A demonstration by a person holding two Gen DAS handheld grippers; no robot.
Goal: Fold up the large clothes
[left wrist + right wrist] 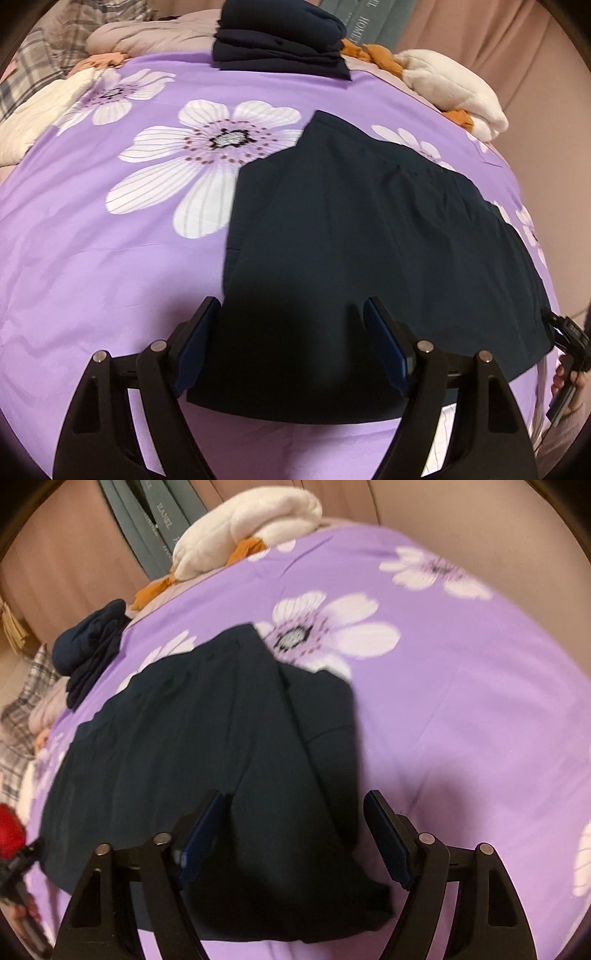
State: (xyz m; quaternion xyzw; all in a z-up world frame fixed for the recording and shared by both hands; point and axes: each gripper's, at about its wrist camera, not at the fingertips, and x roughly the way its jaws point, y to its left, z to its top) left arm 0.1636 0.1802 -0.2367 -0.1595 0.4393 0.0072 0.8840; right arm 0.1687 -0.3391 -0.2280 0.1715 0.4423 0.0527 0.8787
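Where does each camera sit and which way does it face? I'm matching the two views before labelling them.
Left wrist: on the left gripper, angled down over the dark garment's left edge on the purple floral bedsheet; own open jaws show, with the right gripper and a hand at the right edge.
Right wrist: on the right gripper, angled down over the garment's right side; own open jaws show.
Shared: garment, bedsheet, folded dark stack, white plush toy.
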